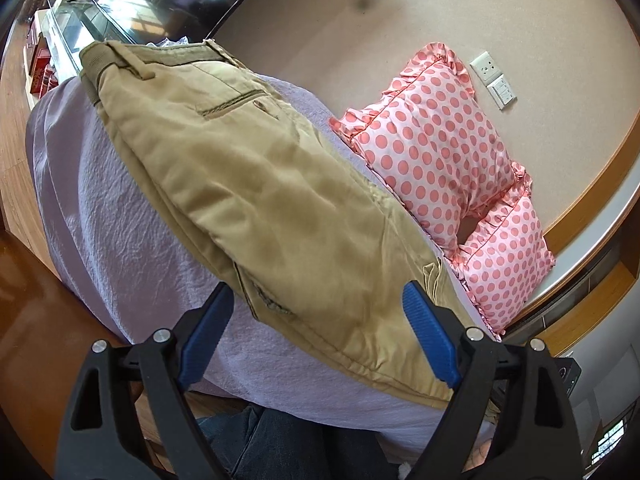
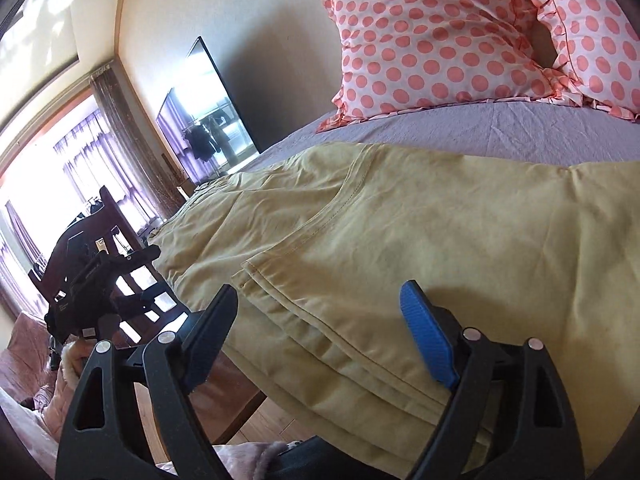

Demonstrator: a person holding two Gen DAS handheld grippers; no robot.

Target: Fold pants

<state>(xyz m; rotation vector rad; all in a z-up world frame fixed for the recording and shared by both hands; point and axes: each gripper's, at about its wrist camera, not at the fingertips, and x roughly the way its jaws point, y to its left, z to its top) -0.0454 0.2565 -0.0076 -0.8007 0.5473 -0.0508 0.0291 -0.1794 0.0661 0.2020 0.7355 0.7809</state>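
Khaki pants (image 1: 256, 196) lie folded lengthwise on a lilac bedsheet (image 1: 120, 208), waistband far, back pocket up. My left gripper (image 1: 316, 332) is open, its blue pads (image 1: 430, 340) spread over the near edge of the pants, holding nothing. In the right wrist view the pants (image 2: 400, 240) lie doubled, with stacked hems near the bed's front edge. My right gripper (image 2: 320, 332) is open above those hems, empty. The left gripper (image 2: 100, 280) shows at the left, off the bed.
Two pink polka-dot pillows (image 1: 432, 136) (image 2: 432, 40) lean against the wall at the head of the bed. A television (image 2: 208, 112) stands beyond the bed's foot. A dark wooden chair (image 2: 120, 248) and wooden floor (image 1: 24, 280) lie beside the bed.
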